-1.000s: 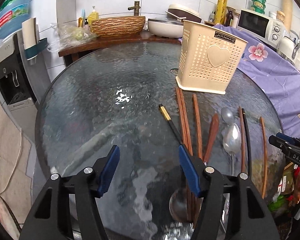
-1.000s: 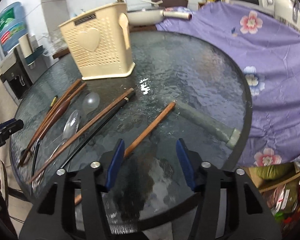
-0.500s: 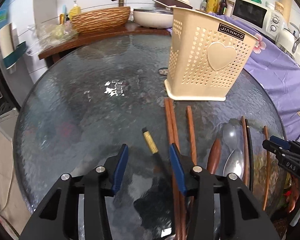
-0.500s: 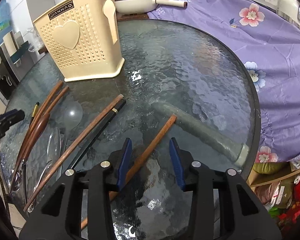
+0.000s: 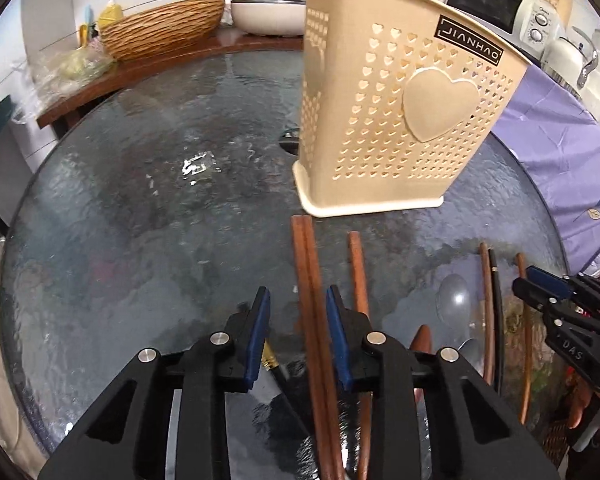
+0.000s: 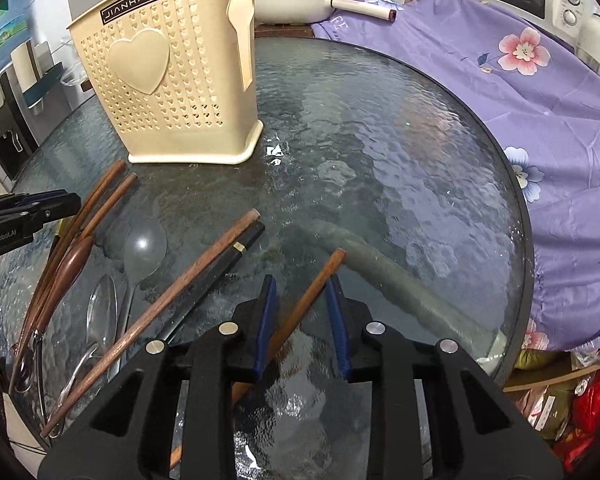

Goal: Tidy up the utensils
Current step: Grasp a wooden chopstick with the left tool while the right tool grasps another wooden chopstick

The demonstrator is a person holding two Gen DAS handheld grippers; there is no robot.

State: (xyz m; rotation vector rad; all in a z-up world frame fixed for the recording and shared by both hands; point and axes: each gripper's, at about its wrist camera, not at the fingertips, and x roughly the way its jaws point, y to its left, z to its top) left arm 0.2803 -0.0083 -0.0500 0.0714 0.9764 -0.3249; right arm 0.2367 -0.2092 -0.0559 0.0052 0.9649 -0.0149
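Observation:
A beige perforated utensil holder [image 5: 400, 120] [image 6: 172, 92] stands upright on the round glass table [image 5: 140, 240]. My left gripper [image 5: 298, 300] hangs low over the table, its jaws closing around a pair of brown chopsticks [image 5: 306, 264]; a gap still shows at each pad. A black chopstick with a gold band [image 5: 269, 360] lies by its left pad. My right gripper [image 6: 300, 282] is also closing, with a single brown chopstick [image 6: 320, 276] slanting between its pads, not pressed. Each gripper shows at the edge of the other's view.
More utensils lie between the two grippers: metal spoons [image 6: 144, 244], a wooden-handled spoon [image 6: 72, 264], and a brown and a black chopstick [image 6: 204, 268]. A purple flowered cloth [image 6: 520, 100] drapes to the right. The counter behind holds a wicker basket [image 5: 160, 28], a pot and a microwave.
Both grippers moved forward toward the holder and narrowed their jaws. The left one shifted right, from beside the black chopstick to over the brown pair. The right one closed in around the single chopstick.

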